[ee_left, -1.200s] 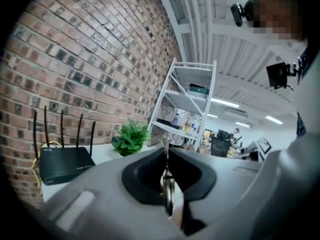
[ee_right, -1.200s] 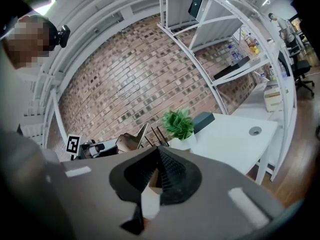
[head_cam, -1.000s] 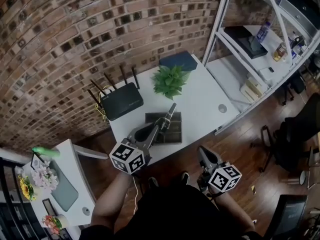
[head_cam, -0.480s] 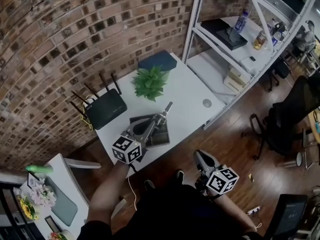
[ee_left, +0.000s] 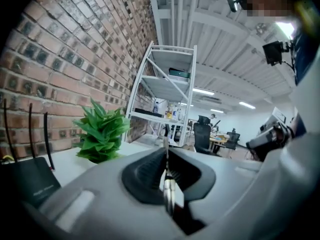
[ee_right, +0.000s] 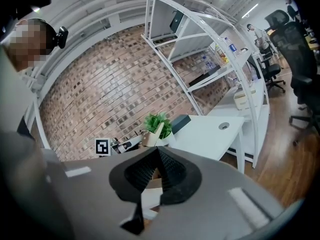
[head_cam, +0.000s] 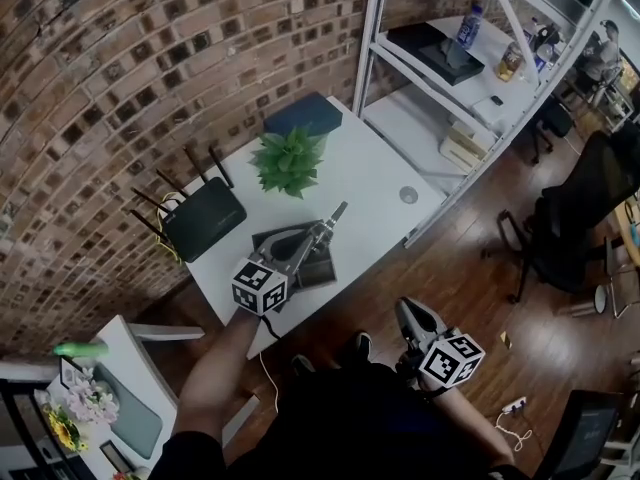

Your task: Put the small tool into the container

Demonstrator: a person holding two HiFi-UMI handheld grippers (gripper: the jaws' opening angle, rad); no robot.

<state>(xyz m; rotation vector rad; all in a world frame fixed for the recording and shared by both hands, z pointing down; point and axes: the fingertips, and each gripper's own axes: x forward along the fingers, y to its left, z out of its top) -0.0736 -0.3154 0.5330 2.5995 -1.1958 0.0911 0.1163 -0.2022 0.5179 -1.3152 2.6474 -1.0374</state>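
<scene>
A thin silver tool (head_cam: 336,214) sticks out past the tips of my left gripper (head_cam: 322,232), which is shut on it. In the left gripper view the tool (ee_left: 166,184) runs as a narrow metal strip between the closed pads (ee_left: 150,171). The gripper hangs over the dark compartment tray (head_cam: 316,271) near the front edge of the white table (head_cam: 370,183). My right gripper (head_cam: 410,315) is off the table, low above the wooden floor, shut with nothing in it. Its pads (ee_right: 170,166) meet at the tip in the right gripper view.
A potted green plant (head_cam: 287,161) stands behind the tray, a black router (head_cam: 203,218) with antennas at the table's left, and a dark blue box (head_cam: 303,115) at the back by the brick wall. A white shelf unit (head_cam: 450,78) borders the table's right; a black chair (head_cam: 590,208) stands farther right.
My left gripper has sunk toward the tray with the tool still in its jaws. The right gripper has shifted slightly and stays below the table edge.
</scene>
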